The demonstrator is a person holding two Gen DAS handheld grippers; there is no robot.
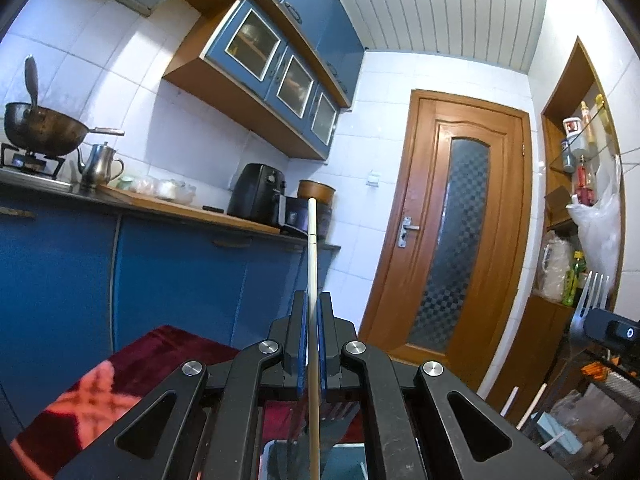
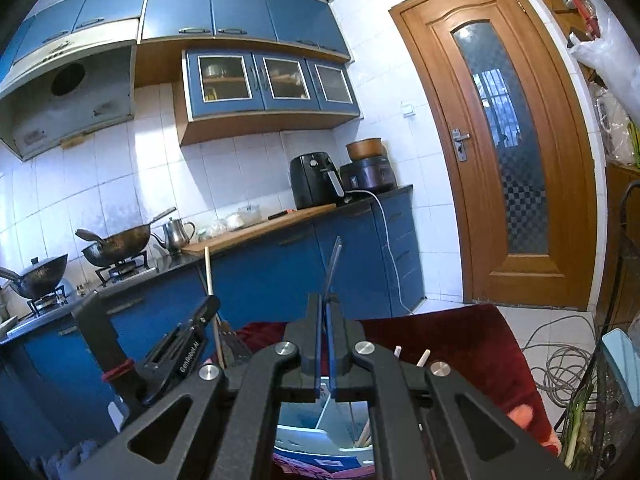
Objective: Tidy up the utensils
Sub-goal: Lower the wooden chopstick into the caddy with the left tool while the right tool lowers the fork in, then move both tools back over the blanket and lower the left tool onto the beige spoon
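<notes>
While the left gripper (image 1: pixel 313 312) pinches a chopstick (image 1: pixel 312 264) and the right gripper (image 2: pixel 325 312) clamps a fork (image 2: pixel 333 264), both look mid-carry, needing lowering into the white container (image 2: pixel 304 436).

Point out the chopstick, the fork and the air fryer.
chopstick (image 1: pixel 313 264): left wrist view, mid shaft.
fork (image 1: pixel 595 292): left wrist view, base of tines.
air fryer (image 2: pixel 314 180): right wrist view, front body.

I saw white tile walls (image 2: pixel 248 160), blue cupboards (image 2: pixel 240 8), a brown wooden door (image 2: pixel 500 140) with patterned glass, and a white striped ceiling (image 1: pixel 440 4).
</notes>
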